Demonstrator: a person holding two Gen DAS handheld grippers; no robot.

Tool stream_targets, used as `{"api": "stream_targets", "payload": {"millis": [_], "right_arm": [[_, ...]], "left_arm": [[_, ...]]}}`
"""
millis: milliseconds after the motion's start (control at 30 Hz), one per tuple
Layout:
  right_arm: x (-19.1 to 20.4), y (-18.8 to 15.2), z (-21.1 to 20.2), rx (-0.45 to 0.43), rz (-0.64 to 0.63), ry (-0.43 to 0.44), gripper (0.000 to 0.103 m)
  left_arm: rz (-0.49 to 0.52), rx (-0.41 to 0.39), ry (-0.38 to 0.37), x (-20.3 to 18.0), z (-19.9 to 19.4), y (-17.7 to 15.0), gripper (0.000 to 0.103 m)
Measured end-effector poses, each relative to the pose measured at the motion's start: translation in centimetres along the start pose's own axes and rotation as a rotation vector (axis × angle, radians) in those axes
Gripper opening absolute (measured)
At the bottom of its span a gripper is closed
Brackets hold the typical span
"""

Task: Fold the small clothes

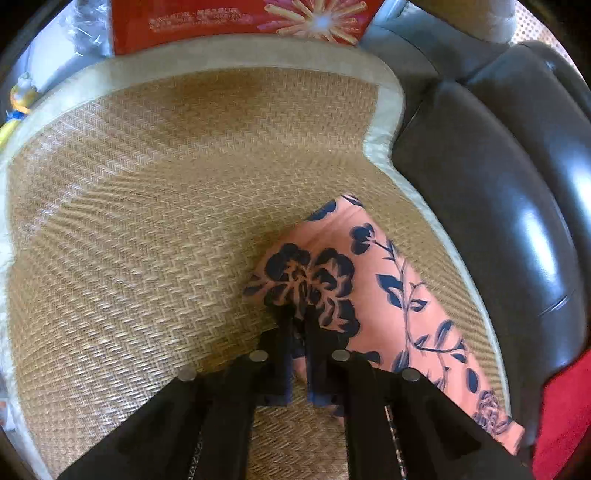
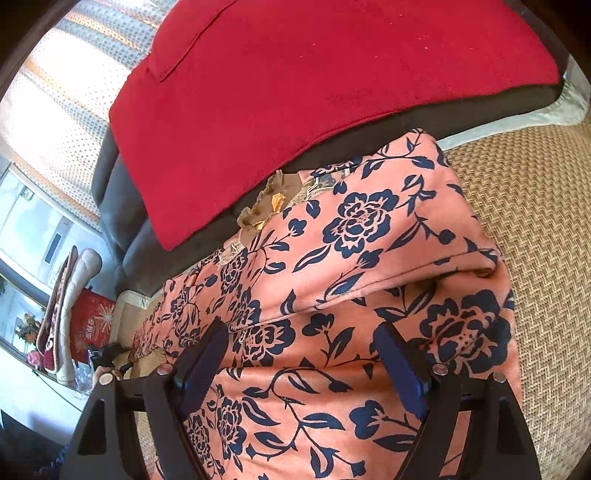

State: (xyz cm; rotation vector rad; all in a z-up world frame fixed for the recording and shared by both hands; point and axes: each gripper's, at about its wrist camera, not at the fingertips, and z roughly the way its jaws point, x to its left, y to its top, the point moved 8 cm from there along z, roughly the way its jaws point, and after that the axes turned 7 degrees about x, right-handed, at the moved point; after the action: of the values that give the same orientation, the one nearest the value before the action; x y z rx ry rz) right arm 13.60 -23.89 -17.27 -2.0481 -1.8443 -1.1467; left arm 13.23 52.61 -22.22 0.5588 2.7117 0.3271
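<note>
A small pink garment (image 1: 373,273) with dark blue flowers lies on a woven straw mat (image 1: 147,206). My left gripper (image 1: 300,314) is shut on the garment's left edge, with cloth pinched between its fingers. In the right wrist view the same garment (image 2: 362,258) lies partly folded, with a fold line across its middle. My right gripper (image 2: 303,332) is open just above the cloth, one finger on each side, holding nothing. The garment's far edge lies against a dark sofa back.
A red cushion (image 2: 314,81) rests on the dark leather sofa back (image 1: 498,184) behind the garment. A red box (image 1: 240,18) stands beyond the mat's far edge. The mat (image 2: 535,221) continues to the right of the garment. Household clutter (image 2: 66,314) sits to the left.
</note>
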Motion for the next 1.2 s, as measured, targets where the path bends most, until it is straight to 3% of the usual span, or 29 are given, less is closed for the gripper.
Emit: {"api": "stream_targets", "payload": {"millis": [67,167,267,367,500,633,700,733,767,867,967,1200], "right_arm": [[-0.5,0.0,-0.3,-0.006,0.007,-0.001,0.085],[-1.1,0.2,-0.9,-0.026,0.021,0.004,0.085],[-1.4,0.3,-1.5,-0.044,0.03,0.012,0.085],[-1.3,0.5,-2.0,-0.065,0.036,0.033,0.085],[-1.0,0.5,-2.7,-0.09,0.047,0.064,0.085],[-0.8,0.9,-3.7,-0.118,0.066,0.106,0.085],[-0.6,1.2,-3.8,-0.119,0.084,0.132,0.085],[-0.5,1.5,-3.8,-0.121,0.099,0.15,0.085],[-0.3,1.8,-3.7,-0.118,0.103,0.167,0.085],[0.7,2.6,-3.3,-0.1,0.098,0.193,0.086],[2.3,3.3,-1.7,-0.055,0.079,0.219,0.087],[6.9,4.8,5.9,0.109,0.038,0.191,0.087]], "left_arm": [[0.026,-0.033,0.003,-0.7,-1.2,0.4,0.004],[0.179,-0.15,-0.032,-4.9,-5.9,-0.6,0.004],[0.344,-0.26,-0.14,-11.5,-12.2,-3.4,0.004],[0.518,-0.335,-0.282,-19.2,-18.3,-8.9,0.004],[0.724,-0.313,-0.478,-29.2,-23.2,-19.6,0.004],[0.903,-0.207,-0.582,-35.5,-24.3,-31.1,0.006],[1.016,-0.096,-0.614,-37.0,-22.4,-36.8,0.026],[1.065,-0.043,-0.607,-37.2,-21.0,-38.7,0.062],[1.092,-0.011,-0.581,-37.1,-19.7,-39.7,0.075],[1.106,0.048,-0.502,-34.3,-16.2,-41.0,0.075],[1.034,0.052,-0.457,-30.6,-14.9,-38.9,0.075],[0.782,-0.01,-0.35,-19.9,-12.1,-28.7,0.075]]}}
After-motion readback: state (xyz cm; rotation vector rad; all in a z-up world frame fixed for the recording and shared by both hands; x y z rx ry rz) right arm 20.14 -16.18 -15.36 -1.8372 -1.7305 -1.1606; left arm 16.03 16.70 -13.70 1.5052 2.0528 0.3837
